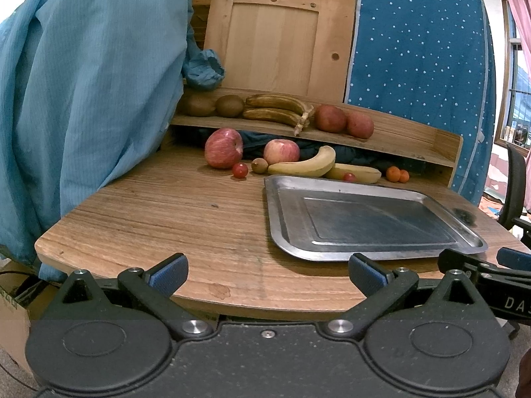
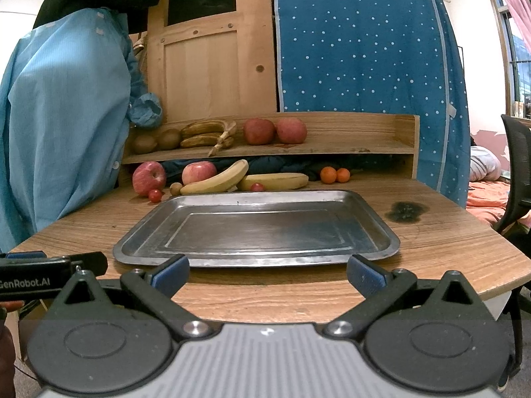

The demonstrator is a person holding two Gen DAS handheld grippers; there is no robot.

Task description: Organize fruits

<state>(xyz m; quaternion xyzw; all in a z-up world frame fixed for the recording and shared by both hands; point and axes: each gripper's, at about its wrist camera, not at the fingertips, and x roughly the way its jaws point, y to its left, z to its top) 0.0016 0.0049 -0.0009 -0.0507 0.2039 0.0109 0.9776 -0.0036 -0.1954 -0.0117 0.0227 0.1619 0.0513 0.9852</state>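
Fruits (image 2: 212,179) lie behind a steel tray (image 2: 381,232) on the wooden table (image 2: 448,248); both claws gape empty

Wooden table (image 2: 431,248) before blue dotted curtain (image 2: 358,49), wooden door (image 2: 205,66).

**Black Grippers, Blue Pads**

The left gripper (image 1: 267,273) has black linkage arms, silver pivot screws, round black side discs and blue fingertip pads (image 1: 167,273). The right gripper (image 2: 267,273) matches it, but carries a ribbed grey centre plate. Beside that plate, a black bar reads "GenRobot.AI" in white.
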